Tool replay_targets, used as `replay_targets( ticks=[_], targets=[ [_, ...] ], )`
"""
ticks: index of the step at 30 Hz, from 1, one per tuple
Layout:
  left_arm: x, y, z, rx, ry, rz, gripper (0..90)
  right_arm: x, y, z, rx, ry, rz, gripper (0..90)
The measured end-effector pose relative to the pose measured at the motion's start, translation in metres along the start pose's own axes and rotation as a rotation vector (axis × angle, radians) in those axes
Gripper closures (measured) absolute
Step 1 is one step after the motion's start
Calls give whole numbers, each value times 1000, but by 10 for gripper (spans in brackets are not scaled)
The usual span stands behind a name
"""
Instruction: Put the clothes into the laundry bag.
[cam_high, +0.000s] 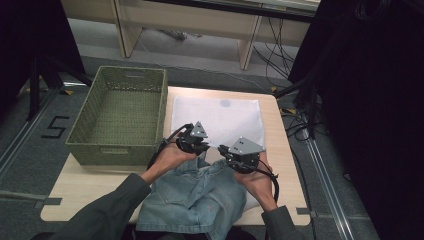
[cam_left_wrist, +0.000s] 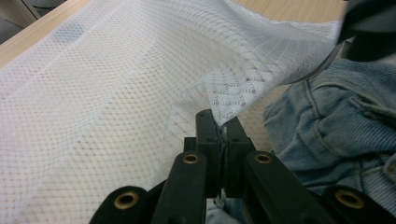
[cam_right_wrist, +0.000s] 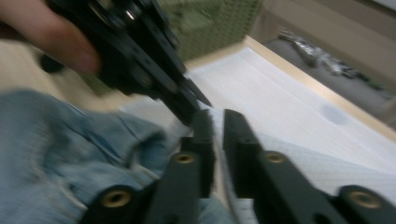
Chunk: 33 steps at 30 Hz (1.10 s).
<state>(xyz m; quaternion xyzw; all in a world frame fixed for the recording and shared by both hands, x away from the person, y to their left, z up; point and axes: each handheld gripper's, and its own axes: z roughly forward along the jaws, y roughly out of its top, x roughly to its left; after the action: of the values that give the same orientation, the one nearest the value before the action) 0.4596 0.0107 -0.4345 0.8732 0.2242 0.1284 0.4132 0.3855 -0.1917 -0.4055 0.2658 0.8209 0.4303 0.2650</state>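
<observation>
Mesh, white and fine-holed, makes up the flat rectangular laundry bag (cam_high: 216, 120) that lies on the far half of your pale wooden table (cam_high: 85, 187); its near edge lifts off the wood where your tools meet it, and a faint grey round mark sits near its far edge. Your left gripper (cam_left_wrist: 223, 135) has its black jaws pressed together on a thin fold of that mesh, the net bunching and rising just past the tips. Your right gripper (cam_right_wrist: 218, 122) stands with a narrow gap between its jaws; the mesh edge sits in that gap, but the blur keeps you from telling whether the pads press on it. Soft, faded blue jeans (cam_high: 192, 197) with stitched seams and a pocket lie crumpled at the near edge of the table, under both your hands and touching the bag's near edge. A green woven basket (cam_high: 85, 130), rectangular with straight walls, stands at the left, its right wall just beside the bag. A black "5" is marked on the grey floor (cam_high: 30, 150) to the left of the basket. Bare wood runs along the table's right edge and near left corner, which leaves you room there.
</observation>
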Motion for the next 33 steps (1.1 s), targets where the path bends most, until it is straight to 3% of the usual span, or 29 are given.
replay_targets(
  ticks=[1,2,3,4,5,6,8,9,11,14,16,18,20,21,22,25,27,29,30,33],
  targets=[
    [1,0,-1,2,0,9,874,1,1,-1,-19,33,21,716],
    [2,0,-1,7,1,10,874,6,3,-4,20,91,52,596],
    [2,0,0,11,0,17,874,10,3,-4,18,101,64,541],
    [2,1,0,10,-2,17,874,12,3,-4,37,142,48,494],
    [2,1,0,11,-5,18,874,12,3,-4,37,142,48,494],
    [2,1,0,11,-6,21,874,17,2,-3,62,173,62,464],
    [2,2,-1,10,-8,24,873,29,-3,4,122,190,29,401],
    [2,2,-1,9,-9,25,873,31,-5,6,163,208,31,389],
    [2,2,-2,6,-12,18,873,32,-8,9,178,204,13,378],
    [3,2,-2,5,-19,21,874,35,-19,19,225,226,28,349],
    [2,2,-2,8,-18,23,874,40,-29,26,270,227,31,408],
    [2,2,-3,14,-21,34,874,41,-39,32,313,252,8,535],
    [1,2,-4,10,-24,41,876,43,-40,31,353,239,8,645],
    [1,2,-4,3,-24,42,875,40,-37,30,341,250,-51,683],
    [1,3,-5,3,-25,35,876,36,-29,25,302,219,-115,715],
    [1,4,-9,-2,-28,44,876,33,-18,14,279,199,-86,730],
    [1,6,-12,-5,-35,55,877,23,-6,0,252,134,-98,738],
    [-1,7,-14,-8,-39,59,877,14,1,-12,232,103,-78,740],
    [-1,8,-15,-13,-42,70,877,3,0,-16,235,65,-59,741],
    [-2,10,-17,-13,-44,68,877,-6,-11,-10,259,48,-20,742]
  ],
)
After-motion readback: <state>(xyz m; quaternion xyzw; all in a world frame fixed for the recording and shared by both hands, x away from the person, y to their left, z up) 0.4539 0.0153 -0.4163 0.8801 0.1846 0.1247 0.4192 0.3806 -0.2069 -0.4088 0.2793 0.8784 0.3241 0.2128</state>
